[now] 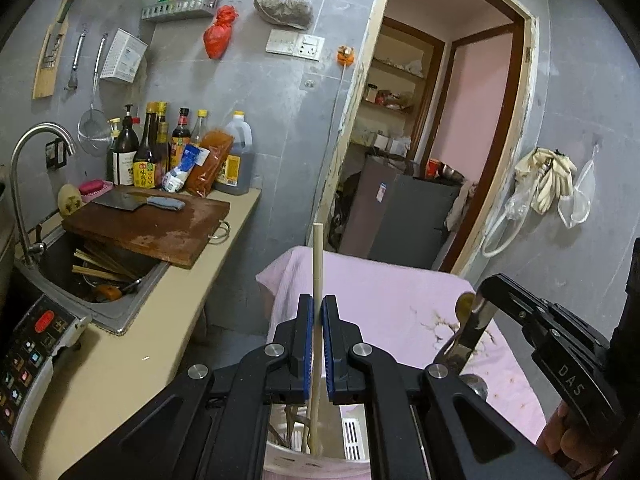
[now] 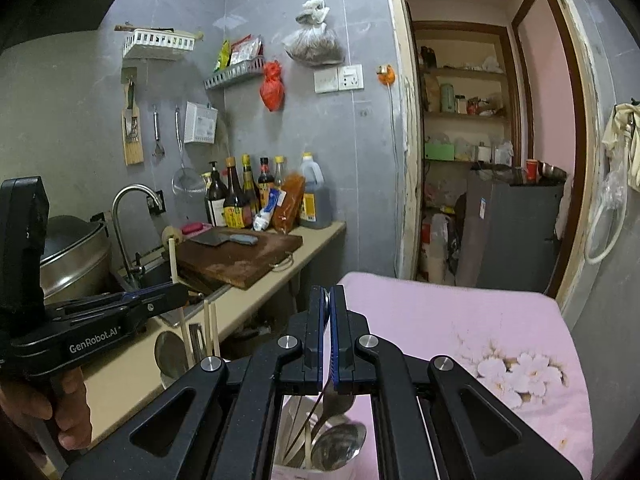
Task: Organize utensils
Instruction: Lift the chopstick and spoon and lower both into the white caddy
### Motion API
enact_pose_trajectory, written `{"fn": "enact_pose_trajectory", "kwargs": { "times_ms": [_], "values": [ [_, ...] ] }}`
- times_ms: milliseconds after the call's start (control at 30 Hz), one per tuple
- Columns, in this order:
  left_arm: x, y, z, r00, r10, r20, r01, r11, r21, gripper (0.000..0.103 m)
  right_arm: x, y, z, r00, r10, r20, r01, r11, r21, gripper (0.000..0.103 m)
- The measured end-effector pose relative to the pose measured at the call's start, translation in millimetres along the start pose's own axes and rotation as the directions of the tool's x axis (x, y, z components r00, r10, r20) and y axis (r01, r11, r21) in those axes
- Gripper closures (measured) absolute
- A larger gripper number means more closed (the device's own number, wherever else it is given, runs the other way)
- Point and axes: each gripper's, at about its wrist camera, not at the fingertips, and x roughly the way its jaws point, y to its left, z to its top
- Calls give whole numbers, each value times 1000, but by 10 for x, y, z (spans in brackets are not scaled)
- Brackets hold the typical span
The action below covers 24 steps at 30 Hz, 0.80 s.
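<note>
My left gripper [image 1: 319, 312] is shut on a pale wooden chopstick [image 1: 317, 264] that stands upright, its lower end in a white utensil holder [image 1: 352, 436] below the jaws. My right gripper [image 2: 329, 308] is shut on a metal spoon [image 2: 338, 404]; its handle runs down into the holder, where another spoon bowl [image 2: 340, 444] and chopsticks rest. The right gripper also shows in the left wrist view [image 1: 474, 304], holding the spoon handle [image 1: 470, 332] upright. The left gripper shows in the right wrist view [image 2: 176, 286], gripping the chopstick [image 2: 173, 258].
A pink flowered cloth [image 2: 480, 320] covers the table under the holder. To the left runs a beige counter [image 1: 132, 344] with a sink [image 1: 100, 276] full of chopsticks, a cutting board [image 1: 152, 228] with a cleaver, and sauce bottles [image 1: 160, 148]. A doorway [image 1: 440, 140] opens behind.
</note>
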Motion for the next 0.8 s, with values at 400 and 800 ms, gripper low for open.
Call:
{"fn": "enact_pose_trajectory", "kwargs": {
  "times_ms": [400,800],
  "values": [
    [42,-46,-167,996,-21,-83,23,1000,20,98,13,-7,-201,997,19,-71,-17,1000,27,100],
    [-63,-36,-188,991,-71,-109,70,997,-10,71,-168,-114,-243,998,14,-56,-8,995,103,65]
  ]
}}
